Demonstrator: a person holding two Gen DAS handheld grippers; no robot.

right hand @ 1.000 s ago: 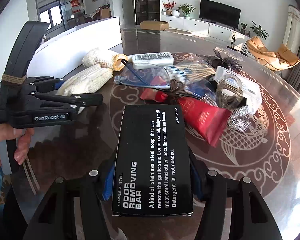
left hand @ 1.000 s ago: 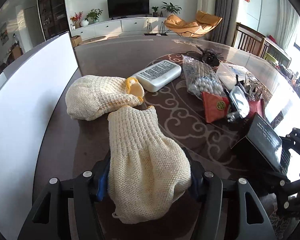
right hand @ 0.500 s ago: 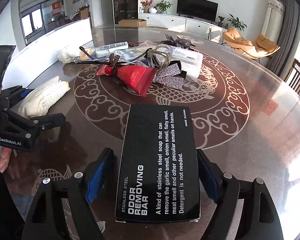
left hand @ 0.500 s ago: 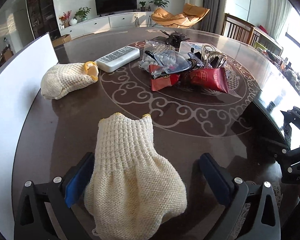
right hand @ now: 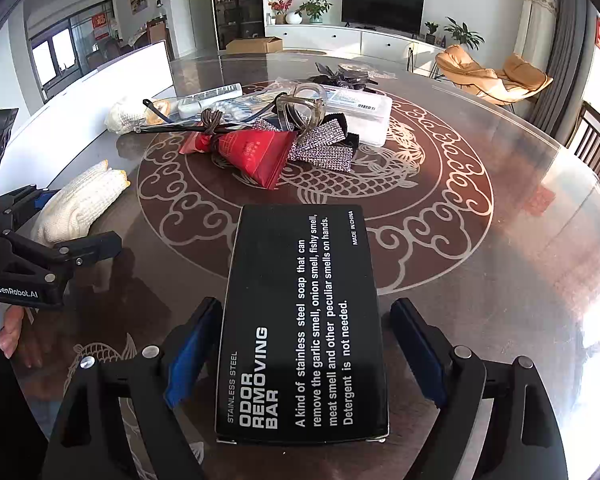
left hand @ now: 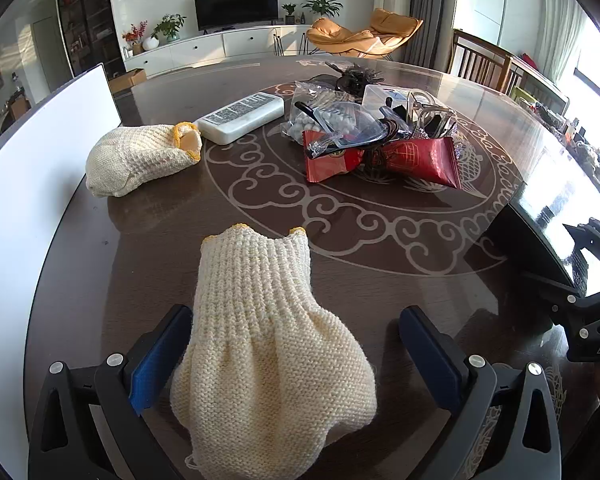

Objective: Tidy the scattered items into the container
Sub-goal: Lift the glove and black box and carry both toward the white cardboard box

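Both tongs have drawn back from the heap of small items (left hand: 372,136) and spread. Left tongs (left hand: 296,356), earlier pinching the cream knitted glove (left hand: 260,340), now stand wide with the glove lying loose between them on the tabletop (left hand: 380,248). Right tongs (right hand: 306,352) have just been opening; the black box (right hand: 300,320) rests between them, its sides clear of the blue pads.

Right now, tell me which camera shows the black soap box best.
The right wrist view. The black soap box lies flat on the table between the right gripper's open jaws, its white lettering readable. The left wrist view shows only a glare-washed corner of it at the right edge, behind the other gripper.
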